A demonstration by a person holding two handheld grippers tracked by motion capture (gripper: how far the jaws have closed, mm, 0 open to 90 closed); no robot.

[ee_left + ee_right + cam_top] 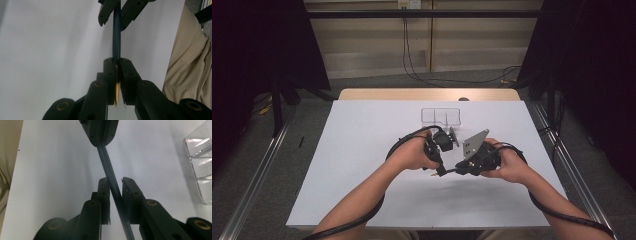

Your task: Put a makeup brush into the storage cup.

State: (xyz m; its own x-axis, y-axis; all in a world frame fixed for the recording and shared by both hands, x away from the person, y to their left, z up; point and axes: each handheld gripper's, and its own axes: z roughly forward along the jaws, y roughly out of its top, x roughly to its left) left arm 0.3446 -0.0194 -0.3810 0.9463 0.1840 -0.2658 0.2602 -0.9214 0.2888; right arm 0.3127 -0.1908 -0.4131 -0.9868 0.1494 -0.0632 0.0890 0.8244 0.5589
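Observation:
A slim dark blue pen (448,171) with a gold tip (116,95) hangs level just above the white table, between my two grippers. My left gripper (117,62) is shut on the pen (116,37) near its gold tip, which pokes back past the pads. My right gripper (115,181) faces it from the other end. The pen (108,162) runs slantwise between its jaws and touches both pads. In the high view the left gripper (441,169) and right gripper (459,169) meet tip to tip at the table's middle.
A clear plastic tray (441,116) with compartments stands on the white table (362,150) just beyond the hands, and appears at the right edge in the right gripper view (200,170). A beige sleeve (190,70) is close on the right of the left gripper view.

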